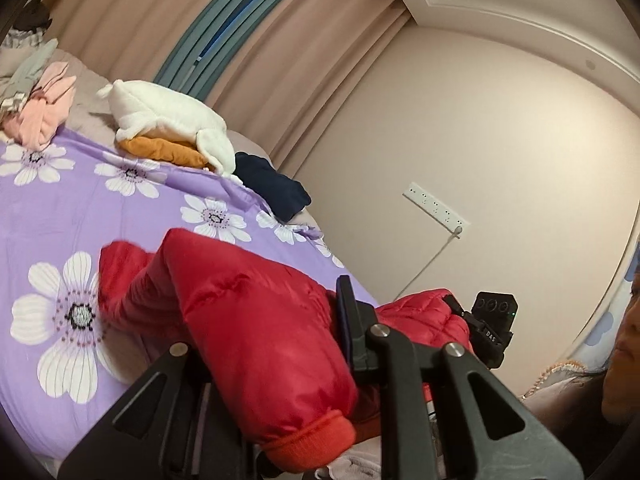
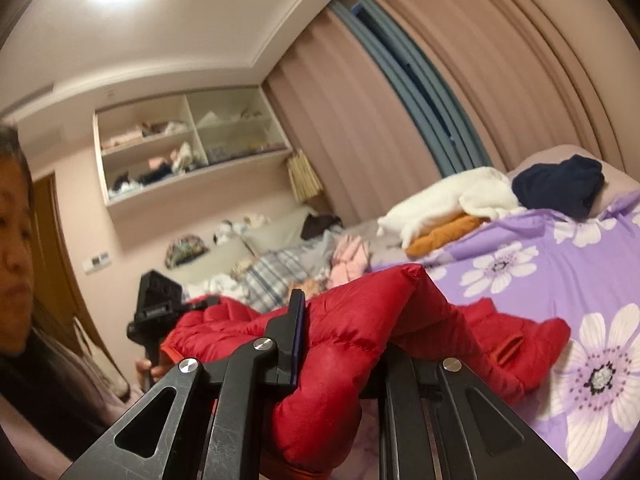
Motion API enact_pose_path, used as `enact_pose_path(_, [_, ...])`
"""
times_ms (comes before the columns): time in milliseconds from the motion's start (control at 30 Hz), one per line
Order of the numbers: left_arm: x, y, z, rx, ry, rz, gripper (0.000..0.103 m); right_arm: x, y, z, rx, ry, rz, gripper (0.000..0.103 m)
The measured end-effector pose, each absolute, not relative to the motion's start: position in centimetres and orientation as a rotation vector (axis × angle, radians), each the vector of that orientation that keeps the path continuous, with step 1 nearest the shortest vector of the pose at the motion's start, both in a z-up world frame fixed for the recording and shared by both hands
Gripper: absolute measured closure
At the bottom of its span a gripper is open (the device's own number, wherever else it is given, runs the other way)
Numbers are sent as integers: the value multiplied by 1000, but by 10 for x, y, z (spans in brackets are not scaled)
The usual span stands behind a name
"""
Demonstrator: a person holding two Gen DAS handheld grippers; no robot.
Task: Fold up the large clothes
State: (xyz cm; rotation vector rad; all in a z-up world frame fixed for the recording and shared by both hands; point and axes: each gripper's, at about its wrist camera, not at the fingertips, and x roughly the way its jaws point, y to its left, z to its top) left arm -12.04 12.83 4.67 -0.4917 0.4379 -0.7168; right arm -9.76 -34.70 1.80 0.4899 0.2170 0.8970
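Observation:
A red puffer jacket [image 1: 248,312] is lifted off a purple flowered bedspread [image 1: 80,208]. My left gripper [image 1: 276,344] is shut on a thick fold of the red puffer jacket, near an orange-red cuff [image 1: 312,436]. The jacket's far end droops onto the bed. In the right wrist view my right gripper [image 2: 340,352] is shut on another part of the jacket [image 2: 360,320], which drapes over the right finger. The other gripper shows in each view: the right one [image 1: 492,328] and the left one [image 2: 154,312].
Folded clothes lie at the bed's far edge: a white fleece [image 1: 168,120] on an orange garment [image 1: 164,150], a navy piece [image 1: 272,188], pink clothes [image 1: 44,108]. A wall socket strip [image 1: 436,210] with a cable, curtains and a shelf unit [image 2: 188,148] surround the bed. The person's face [image 2: 12,248] is close.

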Motion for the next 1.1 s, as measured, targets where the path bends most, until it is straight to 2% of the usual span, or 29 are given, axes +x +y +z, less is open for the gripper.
enact_pose_path(233, [-71, 115, 40, -443, 507, -641, 84, -58, -360, -4, 623, 309, 780, 88])
enact_pose_path(567, [29, 103, -1, -470, 613, -540, 83, 7, -364, -37, 714, 447, 611, 88])
enact_pose_path(1100, [156, 97, -109, -579, 919, -308, 82, 104, -351, -109, 698, 757, 383, 88])
